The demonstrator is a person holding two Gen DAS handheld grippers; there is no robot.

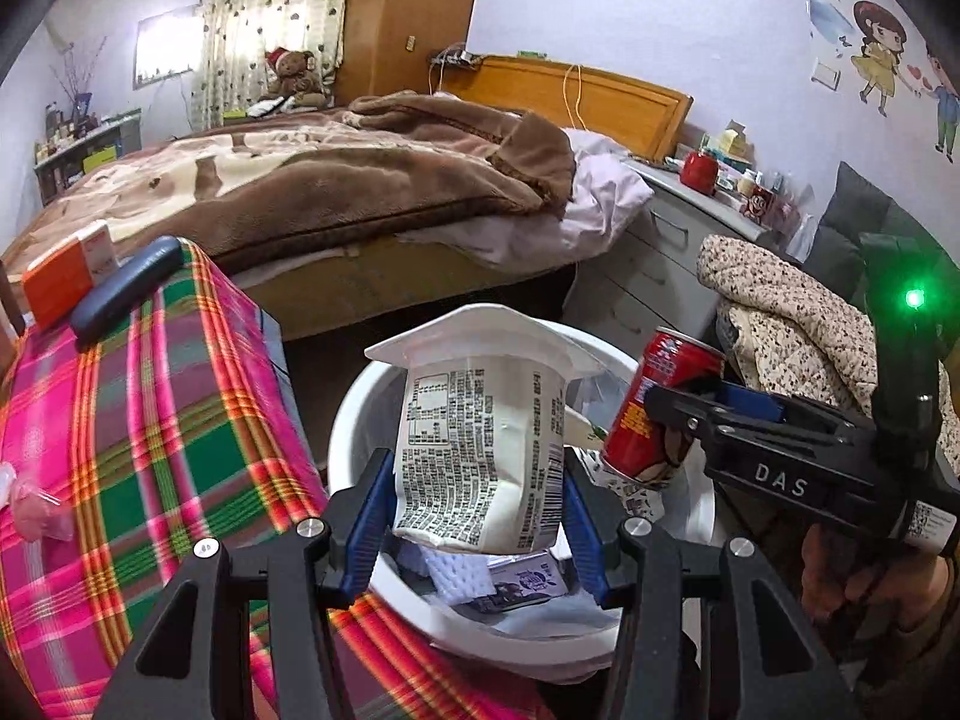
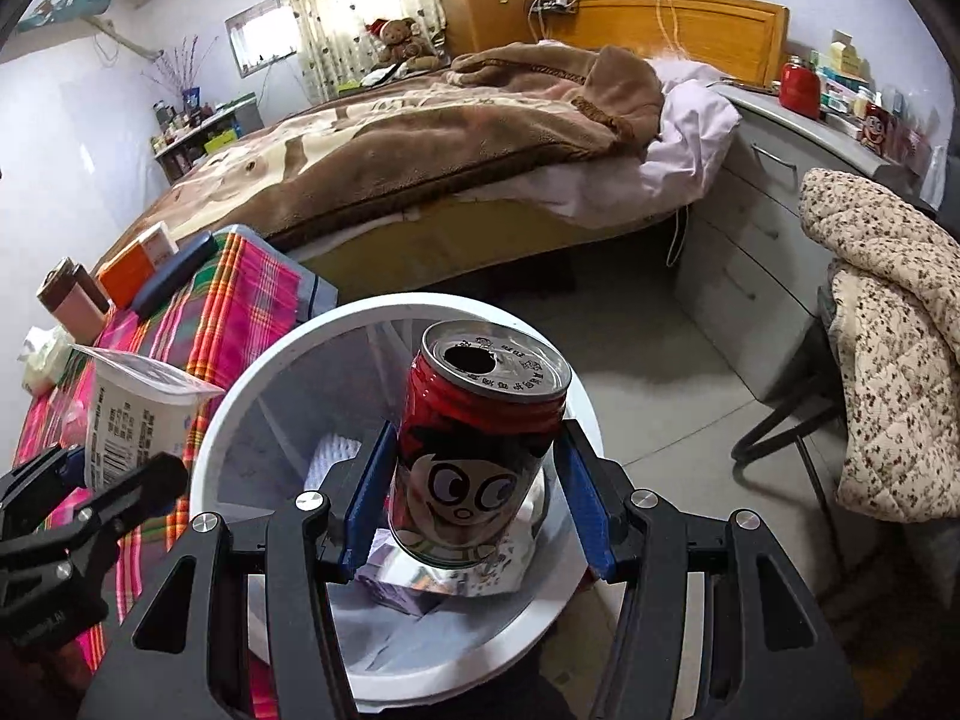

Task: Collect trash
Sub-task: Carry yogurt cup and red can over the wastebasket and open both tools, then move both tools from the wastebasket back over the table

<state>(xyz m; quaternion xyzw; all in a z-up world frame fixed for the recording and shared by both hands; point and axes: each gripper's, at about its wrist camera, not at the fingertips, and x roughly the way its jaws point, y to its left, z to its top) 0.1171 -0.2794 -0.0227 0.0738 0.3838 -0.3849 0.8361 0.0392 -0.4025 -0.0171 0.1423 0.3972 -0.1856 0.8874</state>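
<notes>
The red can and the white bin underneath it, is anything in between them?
No, just air. In the right wrist view the right claw holds the red can above the white bin.

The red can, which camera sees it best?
The right wrist view: the red can sits front and centre in the right tool, cartoon face and open top showing. The left wrist view shows only its side, partly hidden.
</notes>
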